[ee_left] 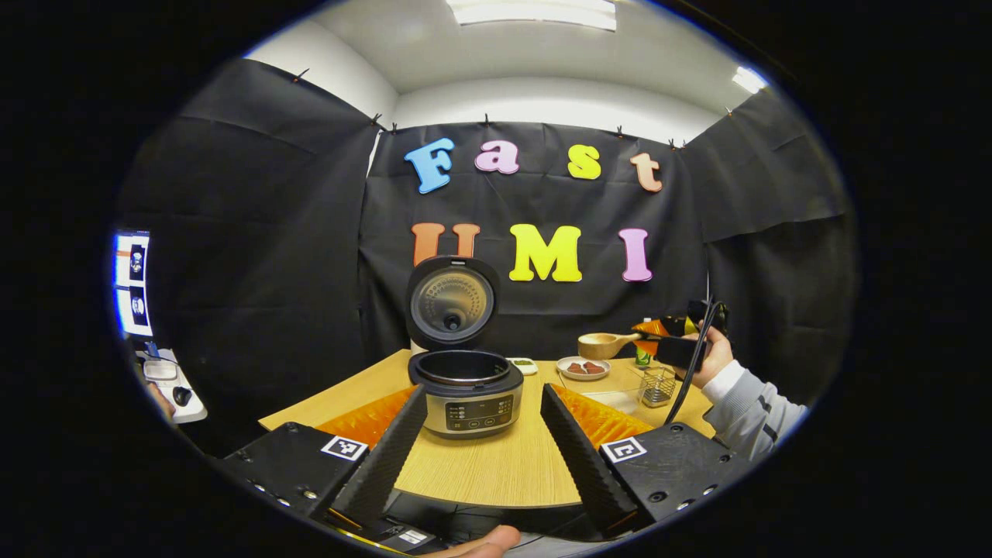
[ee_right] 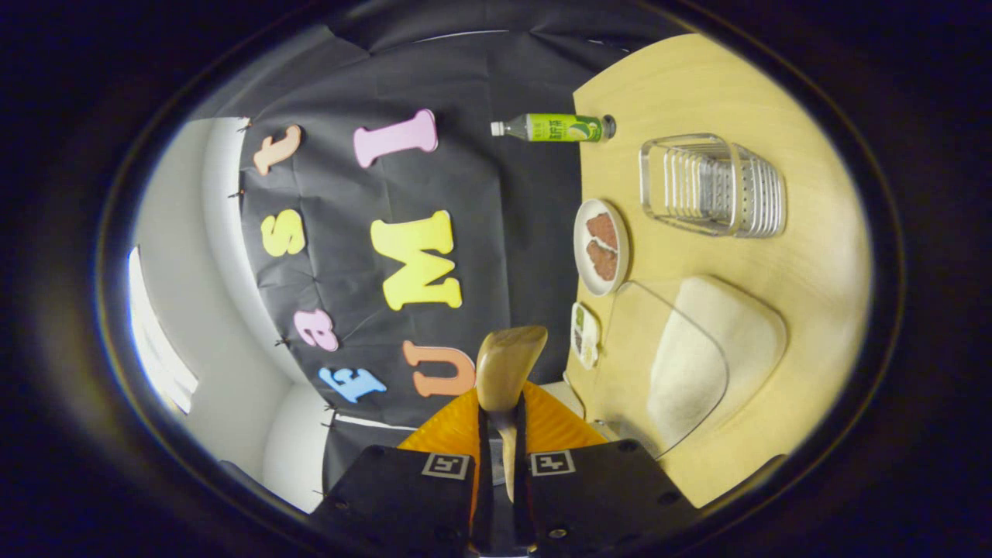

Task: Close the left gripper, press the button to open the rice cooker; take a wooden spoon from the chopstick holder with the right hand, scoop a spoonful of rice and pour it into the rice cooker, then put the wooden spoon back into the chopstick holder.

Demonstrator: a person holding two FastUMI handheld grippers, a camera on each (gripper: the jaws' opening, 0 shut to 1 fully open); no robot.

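The black-and-silver rice cooker [ee_left: 465, 391] sits on the light wooden desk [ee_left: 496, 465] with its round lid up. The left claw [ee_left: 484, 438] hangs in front of it, fingers spread apart and empty. The right claw [ee_right: 500, 434] is clamped on the handle of a pale wooden spoon [ee_right: 508, 364], held aloft above the wire chopstick holder [ee_left: 657, 386]. A clear tray of white rice [ee_right: 697, 364] lies nearby. The view is rolled sideways, so I judge the thin handle could twist in the grip and spill rice during scooping.
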